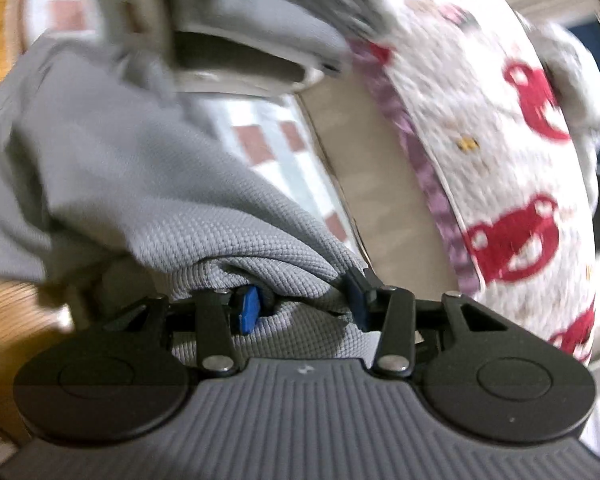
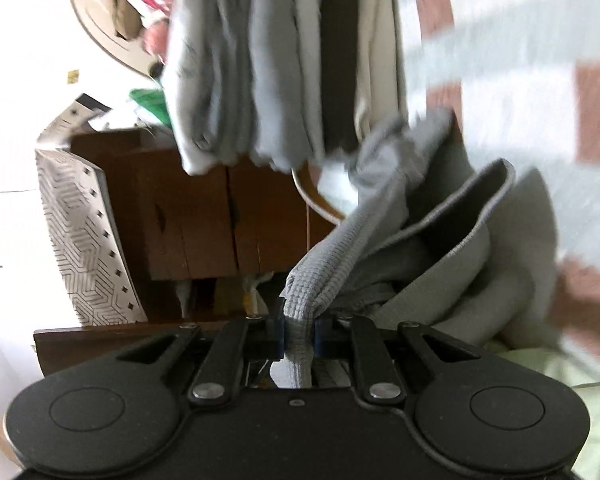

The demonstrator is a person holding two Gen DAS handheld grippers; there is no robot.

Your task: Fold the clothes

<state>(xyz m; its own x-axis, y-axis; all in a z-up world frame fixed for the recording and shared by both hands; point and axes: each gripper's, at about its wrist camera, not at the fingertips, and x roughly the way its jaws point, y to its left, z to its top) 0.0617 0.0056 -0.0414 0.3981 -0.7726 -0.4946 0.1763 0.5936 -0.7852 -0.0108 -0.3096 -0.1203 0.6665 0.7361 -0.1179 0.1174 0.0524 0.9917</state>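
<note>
A grey knit garment (image 1: 120, 168) hangs blurred over the checked table and drapes onto my left gripper (image 1: 303, 304). Its jaws stand apart, with a thick fold of the fabric bunched between the blue pads (image 1: 248, 308); a dark gap shows beside the left pad. In the right wrist view, my right gripper (image 2: 300, 330) is shut on a narrow edge of the same grey garment (image 2: 440, 264). From there the cloth rises in folds, and another part of it (image 2: 252, 80) hangs down at the top of the view.
A round table under a white cloth with red squares (image 1: 268, 148) (image 2: 500, 80) lies beneath. White fleece with red prints (image 1: 500, 160) fills the right of the left wrist view. A brown wooden cabinet (image 2: 188, 208), a patterned board (image 2: 88, 240) and something pale green (image 2: 560, 368) are nearby.
</note>
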